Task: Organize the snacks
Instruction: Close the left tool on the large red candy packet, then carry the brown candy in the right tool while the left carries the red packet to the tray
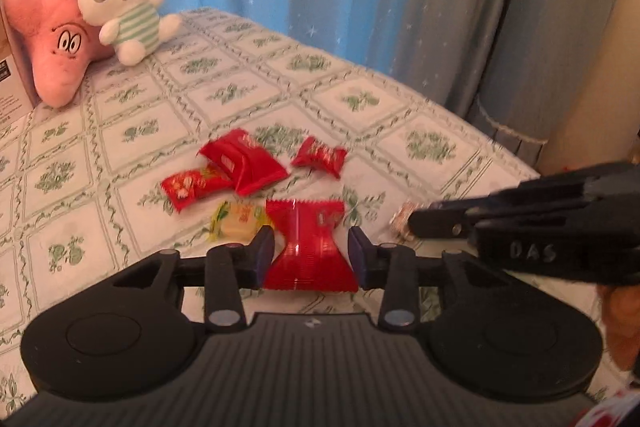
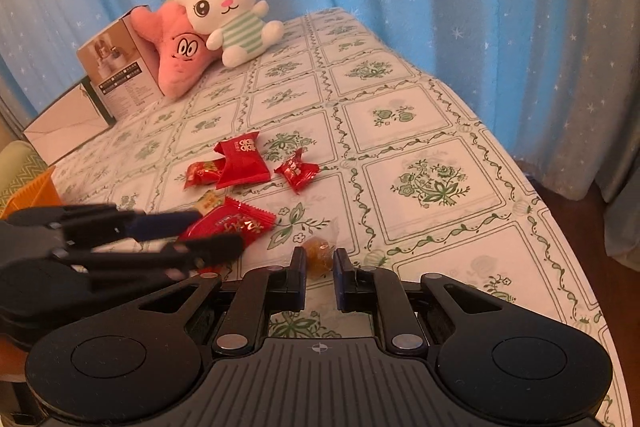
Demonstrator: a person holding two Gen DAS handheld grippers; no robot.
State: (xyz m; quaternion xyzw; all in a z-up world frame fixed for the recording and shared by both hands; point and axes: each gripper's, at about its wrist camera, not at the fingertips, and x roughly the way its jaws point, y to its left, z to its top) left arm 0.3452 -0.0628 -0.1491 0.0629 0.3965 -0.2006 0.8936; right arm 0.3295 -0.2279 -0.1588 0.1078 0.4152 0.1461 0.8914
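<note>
Your left gripper (image 1: 311, 249) pinched the large red snack packet (image 1: 310, 247) near the table's (image 2: 420, 115) front edge; your right gripper (image 2: 319, 261) stood slightly parted around a clear-wrapped brown candy (image 2: 317, 254)

Glossy red foil wrapper (image 1: 310, 247), matt plastic left claw (image 1: 311, 251), patterned cloth (image 1: 224, 95)

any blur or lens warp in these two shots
Left wrist view: the right hand-held gripper is motion-smeared, and the table edge bows from the fisheye. Right wrist view: the left hand-held gripper is blurred, and the corners go dark.
</note>
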